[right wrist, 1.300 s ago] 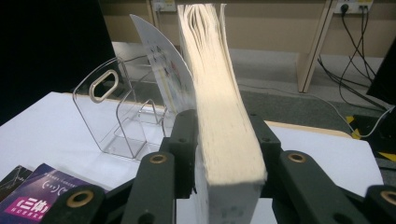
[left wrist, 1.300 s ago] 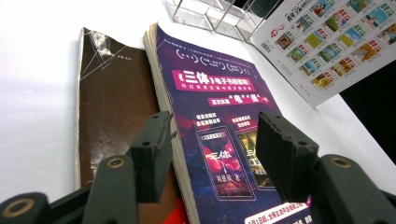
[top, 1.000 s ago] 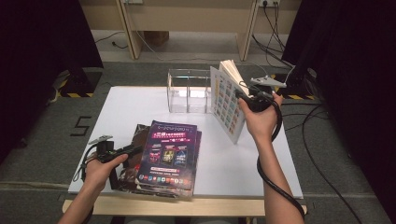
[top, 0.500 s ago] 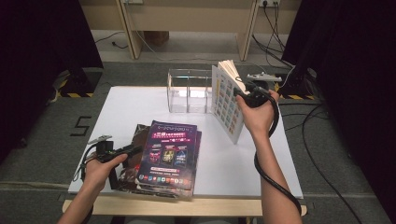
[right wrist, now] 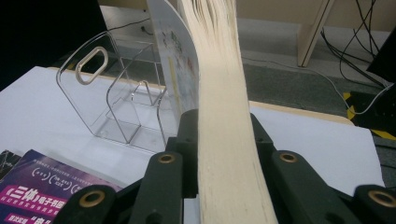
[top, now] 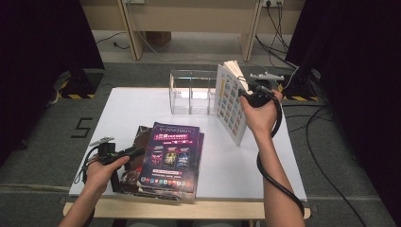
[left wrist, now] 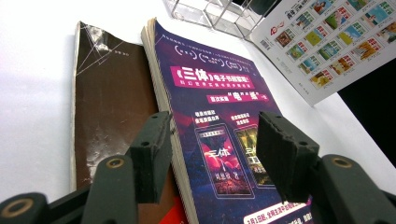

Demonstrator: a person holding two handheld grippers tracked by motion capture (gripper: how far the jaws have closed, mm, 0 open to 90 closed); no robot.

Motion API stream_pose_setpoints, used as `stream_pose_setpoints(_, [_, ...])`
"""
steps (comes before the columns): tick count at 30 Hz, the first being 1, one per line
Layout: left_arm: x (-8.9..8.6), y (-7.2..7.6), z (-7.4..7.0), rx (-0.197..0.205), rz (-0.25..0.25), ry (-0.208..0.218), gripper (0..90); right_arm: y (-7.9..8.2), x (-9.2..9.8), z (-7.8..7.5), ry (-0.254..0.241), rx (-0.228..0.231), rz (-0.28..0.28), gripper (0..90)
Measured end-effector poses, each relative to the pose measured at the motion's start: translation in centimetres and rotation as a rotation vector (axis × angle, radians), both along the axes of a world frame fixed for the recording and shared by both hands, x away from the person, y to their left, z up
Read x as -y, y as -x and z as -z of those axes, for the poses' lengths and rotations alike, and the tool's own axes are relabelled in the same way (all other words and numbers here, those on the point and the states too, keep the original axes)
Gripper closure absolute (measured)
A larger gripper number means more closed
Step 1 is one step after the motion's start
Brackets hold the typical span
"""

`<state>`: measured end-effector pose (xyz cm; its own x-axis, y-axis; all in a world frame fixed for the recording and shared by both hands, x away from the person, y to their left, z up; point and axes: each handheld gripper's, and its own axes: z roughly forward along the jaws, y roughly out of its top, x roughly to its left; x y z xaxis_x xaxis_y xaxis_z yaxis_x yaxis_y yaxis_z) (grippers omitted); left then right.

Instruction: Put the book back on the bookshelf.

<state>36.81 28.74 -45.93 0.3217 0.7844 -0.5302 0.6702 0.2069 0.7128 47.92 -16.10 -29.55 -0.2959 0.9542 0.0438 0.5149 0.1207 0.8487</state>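
A white, matte table (top: 142, 101) carries a clear acrylic file holder (top: 191, 92) with thin upright dividers and a slotted handle cut into one rounded panel, plainest in the right gripper view (right wrist: 116, 98). Toward the near edge lies a stack of glossy magazines: the top purple magazine (top: 171, 153) has a shiny cover printed with white and pink text and small pictured panels, its page edges cream and slightly ruffled in the left gripper view (left wrist: 215, 126); beneath and to its left a dark brown magazine (left wrist: 109, 102) shows a creased, reflective cover with a torn corner. The left gripper (top: 126, 152) rests low at the stack's left edge, its black, blocky jaws standing apart on either side of the purple magazine's spine edge, not pressing it as far as can be seen. The right gripper (right wrist: 219, 140) is clamped on the thick cream page block of a book (top: 230, 104), held upright above the table just right of the file holder, its white cover printed with a grid of small colourful pictures. Compared with half a second ago, the book sits slightly nearer the file holder and a little more upright, while the left gripper and the magazine stack lie as before.
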Motion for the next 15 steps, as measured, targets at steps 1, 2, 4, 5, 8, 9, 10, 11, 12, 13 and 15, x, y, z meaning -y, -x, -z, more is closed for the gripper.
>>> stream_pose_setpoints(1, [0.0, 0.0, 0.0, -0.001, -0.001, -0.001, 44.6, 0.0, 0.0, 0.0, 0.001, 0.004, 0.000, 74.1])
stream_pose_setpoints(2, [-0.1, 0.0, 0.0, -0.001, -0.003, 0.000, 44.6, 0.1, -0.1, 0.1, -0.002, 0.010, 0.007, 74.2])
stream_pose_setpoints(4, [-0.2, -0.1, 0.0, -0.002, -0.006, 0.000, 44.6, 0.1, -0.2, 0.2, -0.013, 0.025, 0.014, 74.2])
stream_pose_setpoints(5, [-0.2, -0.1, 0.0, -0.002, -0.006, 0.000, 44.6, 0.1, -0.2, 0.2, -0.013, 0.025, 0.014, 74.2])
stream_pose_setpoints(8, [-0.2, -0.1, 0.0, -0.001, -0.009, 0.005, 44.6, 0.0, -0.6, 0.2, -0.016, 0.036, 0.019, 74.3])
stream_pose_setpoints(9, [-0.3, -0.1, 0.0, 0.000, -0.010, 0.004, 44.7, -0.1, -0.7, 0.1, -0.014, 0.040, 0.019, 74.3])
stream_pose_setpoints(10, [-0.3, -0.1, 0.0, -0.001, -0.010, 0.004, 44.7, -0.1, -0.9, 0.0, -0.016, 0.043, 0.028, 74.3])
stream_pose_setpoints(11, [-0.4, -0.1, 0.0, -0.001, -0.011, 0.005, 44.7, -0.3, -1.1, -0.1, -0.013, 0.051, 0.029, 74.3])
stream_pose_setpoints(12, [-0.4, -0.1, 0.0, -0.001, -0.011, 0.005, 44.7, -0.4, -1.2, -0.1, -0.017, 0.052, 0.031, 74.4])
stream_pose_setpoints(13, [-0.4, -0.1, 0.0, 0.000, -0.011, 0.004, 44.7, -0.4, -1.2, -0.1, -0.017, 0.052, 0.031, 74.4])
stream_pose_setpoints(15, [-0.4, 0.0, -0.1, 0.000, -0.011, 0.004, 44.7, -0.6, -1.4, -0.1, -0.017, 0.060, 0.037, 74.4])
